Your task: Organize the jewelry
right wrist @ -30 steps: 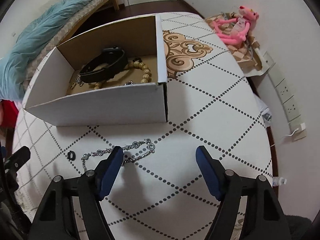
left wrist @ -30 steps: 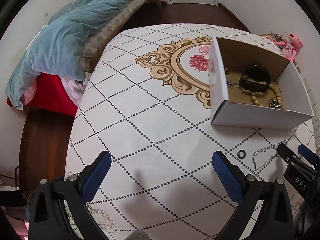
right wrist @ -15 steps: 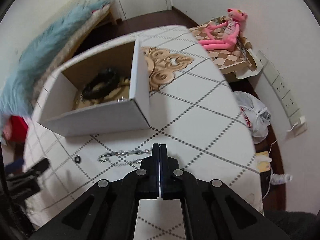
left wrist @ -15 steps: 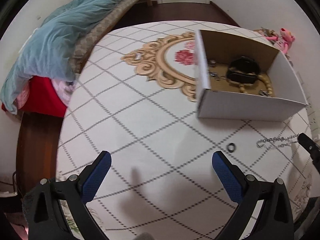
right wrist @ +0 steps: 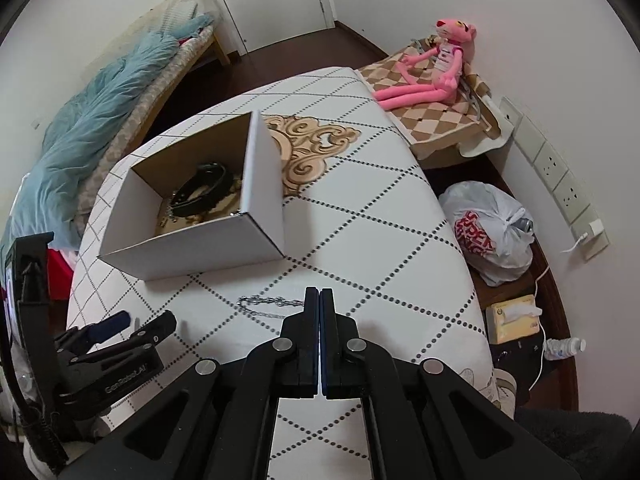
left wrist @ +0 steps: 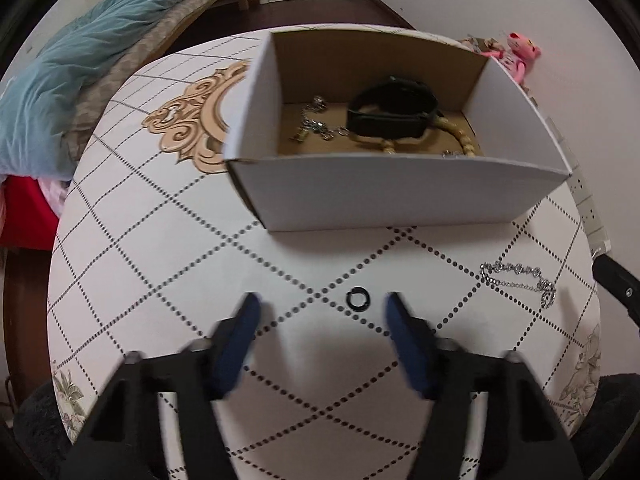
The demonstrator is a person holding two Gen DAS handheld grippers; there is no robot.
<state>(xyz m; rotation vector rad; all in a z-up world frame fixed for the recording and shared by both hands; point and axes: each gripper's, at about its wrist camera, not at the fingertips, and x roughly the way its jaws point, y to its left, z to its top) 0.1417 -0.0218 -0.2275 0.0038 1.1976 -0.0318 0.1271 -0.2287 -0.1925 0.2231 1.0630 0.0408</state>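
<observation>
A white cardboard box (left wrist: 400, 196) stands on the patterned table (left wrist: 160, 264). It holds a black strap (left wrist: 390, 118), wooden beads (left wrist: 466, 144) and small silver pieces (left wrist: 316, 126). A small black ring (left wrist: 358, 297) lies on the table in front of the box, between the blue fingertips of my open left gripper (left wrist: 322, 312). A silver chain (left wrist: 520, 280) lies to the right of the ring. In the right wrist view my right gripper (right wrist: 320, 294) is shut and empty, raised above the table, with the chain (right wrist: 268, 304) just beyond its tip and the box (right wrist: 192, 248) further left.
A bed with a blue blanket (left wrist: 80, 68) lies left of the table. A pink plush toy (right wrist: 432, 64) sits on a checked surface to the right. A plastic bag (right wrist: 488, 232) and a tissue box (right wrist: 516, 318) lie on the floor by the wall sockets.
My left gripper has swung right to face the box, closed partway and come down around the black ring. My right gripper has shut and pulled up and back from the chain.
</observation>
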